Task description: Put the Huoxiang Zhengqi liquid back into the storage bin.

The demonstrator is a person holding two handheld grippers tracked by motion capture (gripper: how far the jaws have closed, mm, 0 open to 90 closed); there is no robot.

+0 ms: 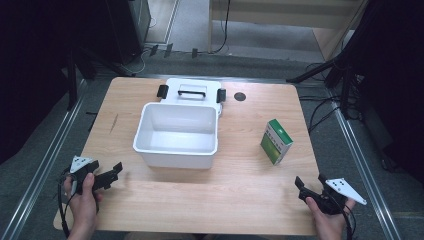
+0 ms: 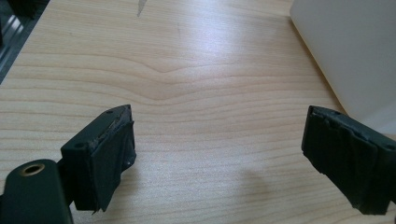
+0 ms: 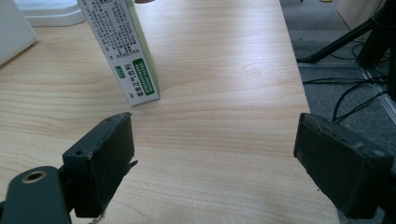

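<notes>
The green-and-white box (image 1: pixel 276 141) stands upright on the right half of the table (image 1: pixel 240 195), well apart from the white bin (image 1: pixel 176 134) at the centre, and it is the right gripper (image 1: pixel 303 186) that sits nearer to it. From that gripper the box lies ahead and to the left; in the right gripper view the box (image 3: pixel 126 51) rises just beyond the left jaw, its long axis vertical and a narrow printed face turned toward the camera. Both jaws there stand wide apart with bare wood between them, so the right gripper is released and holds nothing. The left gripper (image 1: pixel 107 176) rests near the table's front left corner, its jaws likewise spread and empty, with the bin wall (image 2: pixel 355 51) ahead on its right in the left gripper view. The likely move is a reach by the right hand (image 1: pixel 327 220) forward and leftward to straddle the box across its narrow width. Open wood surrounds the box on all sides, so the approach is free; the table's right edge lies near, and a push from the left could tip the tall box toward it. The bin stands open, its lid (image 1: pixel 192 91) lying behind it.
</notes>
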